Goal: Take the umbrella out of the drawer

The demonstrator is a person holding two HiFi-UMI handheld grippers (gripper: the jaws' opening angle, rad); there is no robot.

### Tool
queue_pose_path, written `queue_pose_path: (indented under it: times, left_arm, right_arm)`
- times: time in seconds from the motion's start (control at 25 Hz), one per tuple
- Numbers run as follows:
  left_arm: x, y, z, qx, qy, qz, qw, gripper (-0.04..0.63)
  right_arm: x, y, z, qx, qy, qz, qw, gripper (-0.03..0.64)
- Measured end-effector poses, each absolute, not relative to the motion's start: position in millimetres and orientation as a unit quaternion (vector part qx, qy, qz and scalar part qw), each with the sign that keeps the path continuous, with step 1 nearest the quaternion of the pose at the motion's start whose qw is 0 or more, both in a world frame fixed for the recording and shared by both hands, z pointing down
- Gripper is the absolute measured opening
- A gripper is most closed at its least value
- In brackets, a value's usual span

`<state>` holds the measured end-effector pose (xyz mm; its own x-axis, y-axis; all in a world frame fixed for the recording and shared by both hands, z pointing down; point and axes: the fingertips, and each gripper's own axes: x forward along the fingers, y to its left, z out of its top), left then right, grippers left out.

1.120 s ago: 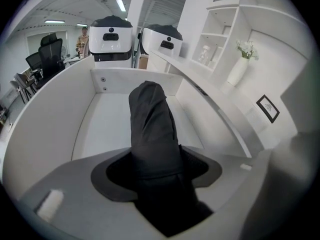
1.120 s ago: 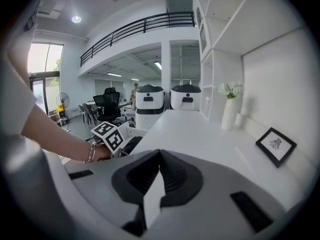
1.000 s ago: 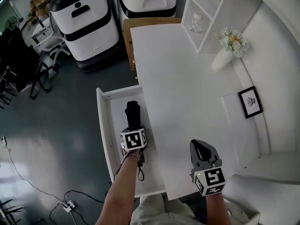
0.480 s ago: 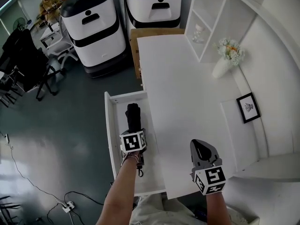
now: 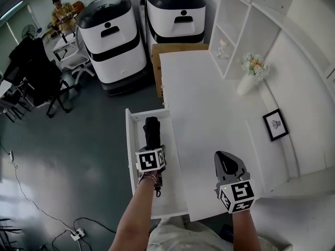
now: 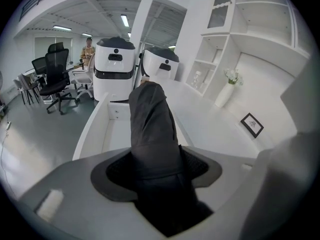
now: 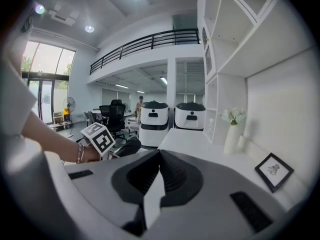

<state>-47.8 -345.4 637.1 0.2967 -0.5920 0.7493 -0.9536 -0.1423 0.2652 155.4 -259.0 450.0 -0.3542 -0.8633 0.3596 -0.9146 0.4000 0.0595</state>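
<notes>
**Umbrella's in the left tongs**

Left gripper (image 5: 151,147) is clamped on the black umbrella (image 5: 151,129), angled up over the open drawer (image 5: 130,145), probably to clear its rim. Right gripper (image 5: 229,163) hovers over the desk (image 5: 209,103), jaws together, empty.

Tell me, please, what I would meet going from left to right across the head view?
Black office chair → umbrella → right gripper → picture frame.
</notes>
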Motion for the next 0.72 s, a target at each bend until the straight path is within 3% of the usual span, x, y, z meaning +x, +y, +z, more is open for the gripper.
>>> queue_pose_path:
  times: [0.72]
  left_arm:
    - [-55.4,-343.2,554.0,0.75,-0.551,0.211,0.299,0.279]
  right_arm:
    - [152.5,-262.1,386.8,0.544,-0.83,0.032,0.117,0.008]
